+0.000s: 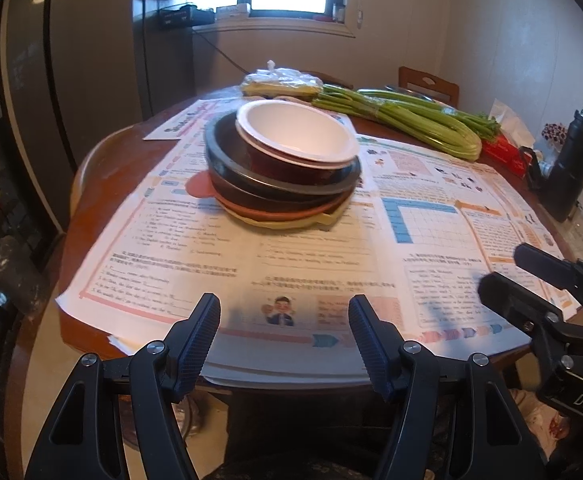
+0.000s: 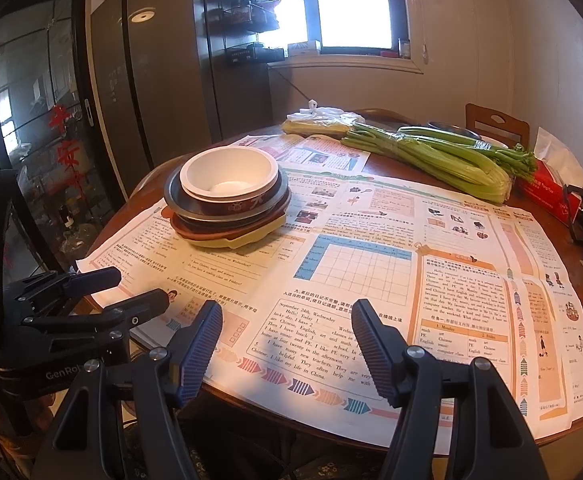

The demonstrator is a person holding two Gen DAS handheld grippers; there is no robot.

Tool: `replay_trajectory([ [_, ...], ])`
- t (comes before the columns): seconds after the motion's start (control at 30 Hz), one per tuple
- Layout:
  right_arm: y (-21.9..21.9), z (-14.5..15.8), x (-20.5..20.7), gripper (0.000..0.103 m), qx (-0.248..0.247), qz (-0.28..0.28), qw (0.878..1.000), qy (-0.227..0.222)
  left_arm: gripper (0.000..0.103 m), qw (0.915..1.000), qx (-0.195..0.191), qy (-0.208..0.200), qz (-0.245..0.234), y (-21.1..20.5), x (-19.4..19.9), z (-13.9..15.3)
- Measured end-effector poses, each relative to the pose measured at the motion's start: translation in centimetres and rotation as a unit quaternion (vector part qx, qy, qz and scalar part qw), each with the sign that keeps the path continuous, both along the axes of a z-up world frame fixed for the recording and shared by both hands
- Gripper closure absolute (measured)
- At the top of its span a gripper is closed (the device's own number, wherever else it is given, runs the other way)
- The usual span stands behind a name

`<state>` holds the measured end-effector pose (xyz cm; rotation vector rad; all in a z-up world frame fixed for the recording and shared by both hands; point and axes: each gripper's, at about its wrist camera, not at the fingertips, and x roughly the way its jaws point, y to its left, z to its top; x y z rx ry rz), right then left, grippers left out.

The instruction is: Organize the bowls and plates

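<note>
Both grippers, left gripper (image 1: 284, 314) and right gripper (image 2: 287, 320), hover with jaws apart, gripping nothing. Beyond them, a white-lined bowl (image 1: 295, 136) tops stacked dishes (image 1: 283, 196) on the paper-covered table (image 1: 91, 208)

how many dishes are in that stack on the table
5 visible: white-lined bowl on top, black dish under it, dark dish, reddish plate, yellow plate at the bottom. Nested ones may be hidden.

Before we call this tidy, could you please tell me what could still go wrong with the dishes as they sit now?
1. The white-lined bowl sits tilted and off-centre atop the stack; a nudge might slide it off.
2. The stack rests on loose printed sheets overhanging the table edge; dragging a sheet could shift everything.
3. Both the left hand-held gripper and the right hand-held gripper hang open and empty near those sheets.
</note>
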<state>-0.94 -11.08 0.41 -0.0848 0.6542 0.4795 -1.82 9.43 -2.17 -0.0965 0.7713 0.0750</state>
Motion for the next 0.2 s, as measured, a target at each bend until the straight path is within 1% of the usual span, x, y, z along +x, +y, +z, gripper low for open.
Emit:
replay_trajectory([
  [0.07,-0.1,0.1,0.1,0.036,0.001,0.0,1.0,0.0,0.035,1.0,-0.001,-0.001,0.008,0.8,0.2,0.3],
  [0.2,-1.0,0.2,0.9,0.036,0.007,-0.002,1.0,0.002,0.035,0.999,0.013,-0.011,0.041,3.7,1.2,1.9],
])
